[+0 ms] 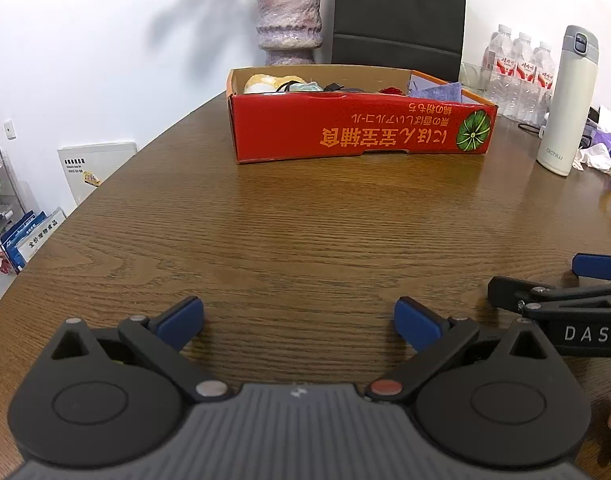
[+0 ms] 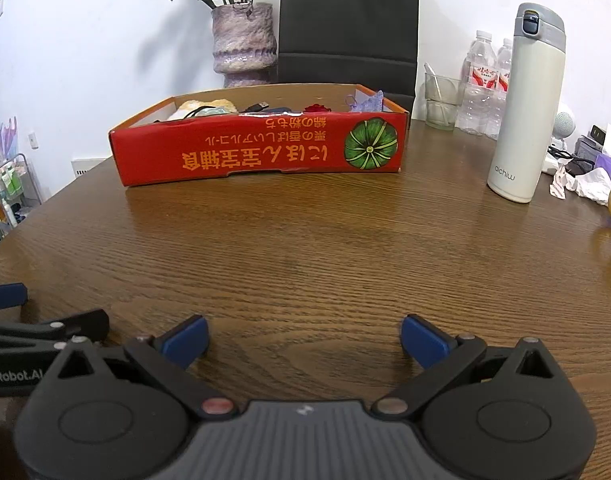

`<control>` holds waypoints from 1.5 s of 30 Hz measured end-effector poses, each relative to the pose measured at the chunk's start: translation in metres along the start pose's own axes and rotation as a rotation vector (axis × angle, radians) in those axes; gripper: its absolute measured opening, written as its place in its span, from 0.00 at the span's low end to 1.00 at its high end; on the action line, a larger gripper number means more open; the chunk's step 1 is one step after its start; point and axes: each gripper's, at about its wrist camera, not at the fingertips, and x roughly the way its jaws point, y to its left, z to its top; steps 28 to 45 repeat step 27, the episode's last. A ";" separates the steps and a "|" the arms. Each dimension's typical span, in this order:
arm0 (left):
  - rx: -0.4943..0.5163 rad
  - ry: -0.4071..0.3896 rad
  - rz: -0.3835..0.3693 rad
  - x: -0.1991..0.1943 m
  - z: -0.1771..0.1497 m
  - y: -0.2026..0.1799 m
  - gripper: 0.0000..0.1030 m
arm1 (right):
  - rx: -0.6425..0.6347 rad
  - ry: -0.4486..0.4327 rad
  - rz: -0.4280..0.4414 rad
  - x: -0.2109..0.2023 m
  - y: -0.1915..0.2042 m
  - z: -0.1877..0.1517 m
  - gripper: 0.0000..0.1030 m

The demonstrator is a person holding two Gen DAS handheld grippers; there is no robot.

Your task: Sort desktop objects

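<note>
While both the left hand-held gripper [image 1: 299, 322] and right hand-held gripper [image 2: 304, 340] gape empty, the shallow red cardboard box [image 2: 261, 152] at centre frame holds small items; sorting seems largely done.

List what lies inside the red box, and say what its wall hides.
Above the red box's front wall show a yellow plush, a black cable with USB plug, a red flower and lilac cloth. The box floor and anything lying lower are hidden.

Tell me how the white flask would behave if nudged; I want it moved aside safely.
The white flask stands tall on a narrow base, so a high push would probably tip it. Its smooth, glossy wall may slip between pads. Once toppled, its round body could roll across the wooden table.
</note>
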 end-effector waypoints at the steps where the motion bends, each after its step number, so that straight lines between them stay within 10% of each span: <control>1: 0.000 0.000 0.000 0.000 0.000 0.000 1.00 | 0.000 0.000 0.000 0.000 0.000 0.000 1.00; 45: -0.007 -0.001 0.000 0.000 0.001 0.002 1.00 | 0.000 -0.001 0.002 0.001 0.001 0.000 1.00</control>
